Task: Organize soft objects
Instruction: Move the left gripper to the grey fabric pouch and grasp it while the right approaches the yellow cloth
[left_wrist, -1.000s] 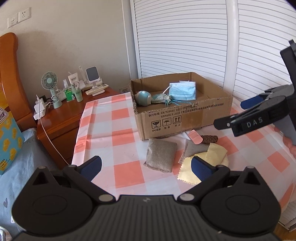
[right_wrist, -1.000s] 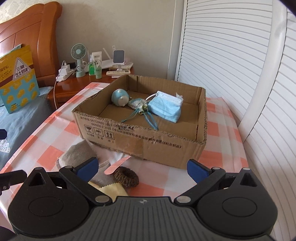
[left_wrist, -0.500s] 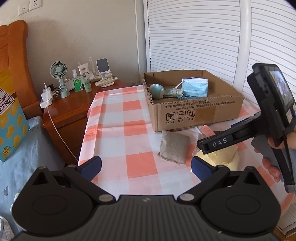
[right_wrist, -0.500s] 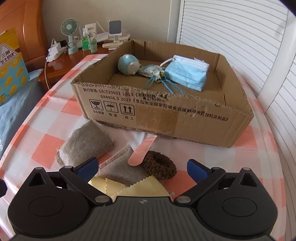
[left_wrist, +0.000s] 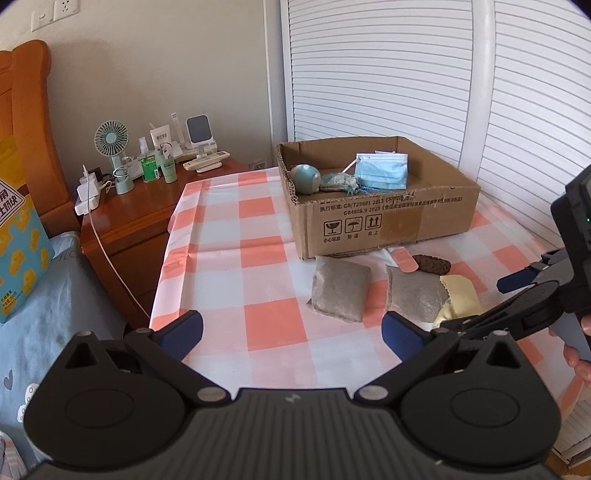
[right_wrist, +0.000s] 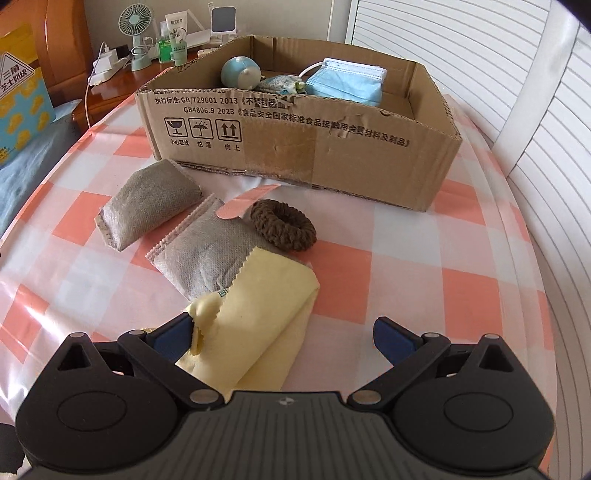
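A cardboard box (right_wrist: 369, 155) (left_wrist: 406, 221) on the checked tablecloth holds a blue face mask (right_wrist: 347, 83), a small teal pouch (right_wrist: 280, 84) and a round blue toy (right_wrist: 240, 72). In front of it lie two grey sachets (right_wrist: 147, 203) (right_wrist: 207, 254), a pink strip (right_wrist: 243, 201), a brown hair tie (right_wrist: 282, 225) and a folded yellow cloth (right_wrist: 258, 332). My right gripper (right_wrist: 284, 336) is open low over the yellow cloth, which lies between its fingers. My left gripper (left_wrist: 291, 332) is open above the cloth's near edge, short of the left sachet (left_wrist: 340, 291).
A wooden nightstand (left_wrist: 133, 221) to the left carries a small fan (left_wrist: 112, 147), bottles and a charger with a white cable. A bed with a blue cover (left_wrist: 37, 314) lies at the left. White slatted doors (left_wrist: 406, 74) stand behind the box.
My right gripper has dropped forward and down onto the yellow cloth. My left gripper has pulled back and turned left; the right gripper now sits lower at its right edge.
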